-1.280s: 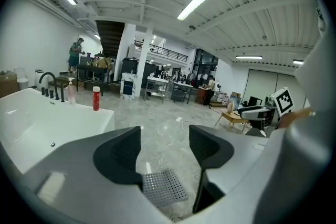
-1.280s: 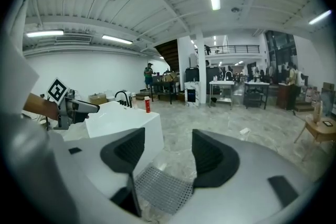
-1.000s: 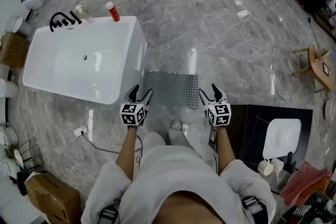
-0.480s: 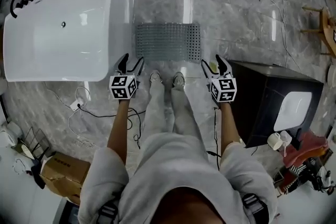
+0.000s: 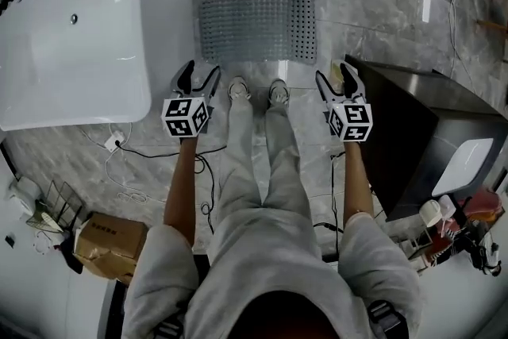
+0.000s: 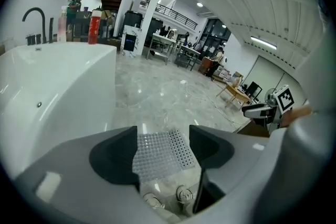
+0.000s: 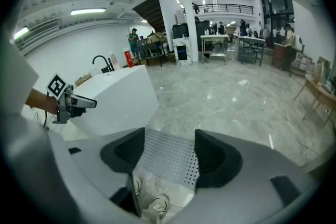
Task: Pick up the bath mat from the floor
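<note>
The bath mat (image 5: 255,28), a grey perforated rectangle, lies flat on the marble floor beside the white bathtub (image 5: 75,36), just ahead of the person's shoes (image 5: 255,91). It also shows between the jaws in the left gripper view, mat (image 6: 158,150), and in the right gripper view, mat (image 7: 169,157). My left gripper (image 5: 197,77) hovers high above the floor near the mat's near-left corner, jaws apart and empty. My right gripper (image 5: 340,78) hangs by the near-right corner, also open with nothing held.
A dark cabinet (image 5: 413,139) with a white basin (image 5: 464,167) stands close on the right. Cables (image 5: 151,153) trail on the floor at left, and a cardboard box (image 5: 107,242) sits at lower left. The tub's wall (image 6: 68,92) rises close to the mat's left edge.
The view has advanced towards the mat: tub and mat slid up the head view, the person's feet now reach the mat's near edge. Both grippers stay at the same spread, a little farther apart.
</note>
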The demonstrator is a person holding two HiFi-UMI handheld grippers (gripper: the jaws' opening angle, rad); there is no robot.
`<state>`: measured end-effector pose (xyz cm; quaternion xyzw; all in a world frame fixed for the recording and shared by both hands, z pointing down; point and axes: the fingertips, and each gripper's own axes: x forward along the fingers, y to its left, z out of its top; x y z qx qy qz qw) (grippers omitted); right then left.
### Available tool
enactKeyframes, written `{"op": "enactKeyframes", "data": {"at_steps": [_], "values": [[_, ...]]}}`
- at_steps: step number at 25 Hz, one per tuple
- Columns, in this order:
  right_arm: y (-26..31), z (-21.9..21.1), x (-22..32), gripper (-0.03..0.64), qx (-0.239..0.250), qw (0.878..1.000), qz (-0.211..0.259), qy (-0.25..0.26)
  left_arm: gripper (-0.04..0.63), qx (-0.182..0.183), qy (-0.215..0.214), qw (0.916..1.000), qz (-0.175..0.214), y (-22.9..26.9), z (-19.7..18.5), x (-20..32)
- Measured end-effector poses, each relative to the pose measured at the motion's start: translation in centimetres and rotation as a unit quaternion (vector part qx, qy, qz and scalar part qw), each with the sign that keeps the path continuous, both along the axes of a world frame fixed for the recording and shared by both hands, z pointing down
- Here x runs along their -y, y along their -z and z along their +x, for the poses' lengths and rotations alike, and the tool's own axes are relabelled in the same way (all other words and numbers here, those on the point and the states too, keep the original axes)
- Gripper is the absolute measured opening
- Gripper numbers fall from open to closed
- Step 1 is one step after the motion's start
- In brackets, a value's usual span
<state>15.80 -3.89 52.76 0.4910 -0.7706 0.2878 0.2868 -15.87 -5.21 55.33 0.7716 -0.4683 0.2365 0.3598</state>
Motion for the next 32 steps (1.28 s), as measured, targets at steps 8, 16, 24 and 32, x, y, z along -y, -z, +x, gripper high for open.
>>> {"op": "enactKeyframes", "data": {"at_steps": [8,16,24,32], "values": [[-12.4,1.9,-1.2,0.29,-0.014,0.999,-0.042,0.005,0.309,0.005,-0.001,0.9989,-0.047,-12.2,0.6,-1.5],[-25.4,2.4,-2.4,0.302,-0.014,0.997,-0.078,0.006,0.335,0.017,-0.001,0.9959,-0.089,-26.0,-0.2,-2.5],[-38.0,4.4,-2.8,0.325,-0.027,0.993,-0.117,0.002,0.368,0.044,0.025,0.9903,-0.13,-38.9,-3.9,-2.9],[-49.7,7.1,-1.2,0.352,-0.039,0.989,-0.142,-0.023,0.453,0.074,0.028,0.9871,-0.139,-49.7,-5.4,-2.4]]}}
